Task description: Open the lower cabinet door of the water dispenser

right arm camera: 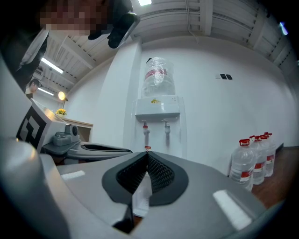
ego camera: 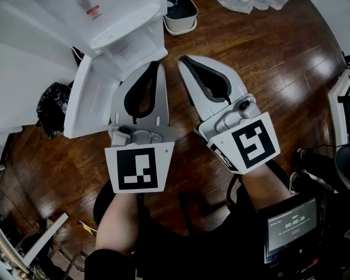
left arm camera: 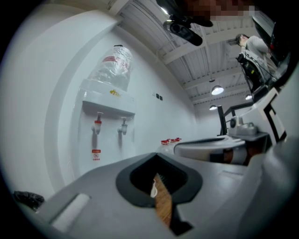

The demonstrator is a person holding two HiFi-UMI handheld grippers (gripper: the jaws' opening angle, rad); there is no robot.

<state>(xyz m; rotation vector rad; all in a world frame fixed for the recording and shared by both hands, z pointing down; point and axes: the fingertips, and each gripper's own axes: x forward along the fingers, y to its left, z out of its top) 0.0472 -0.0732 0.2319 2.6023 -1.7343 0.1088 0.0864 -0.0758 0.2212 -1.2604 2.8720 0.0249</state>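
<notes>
The white water dispenser stands at the upper left of the head view, seen from above. A white panel angles out from its lower front toward the left, like a door swung open. My left gripper is shut and empty, level, its tip just right of that panel. Beside it my right gripper is shut and empty too. In the gripper views the dispenser shows its two taps and top bottle. Its lower part is hidden behind the shut jaws of the left gripper and the right gripper.
A black bag lies on the wood floor left of the dispenser. A white bin sits behind it. Several water bottles stand by the wall to the right. A screen device hangs at the person's waist.
</notes>
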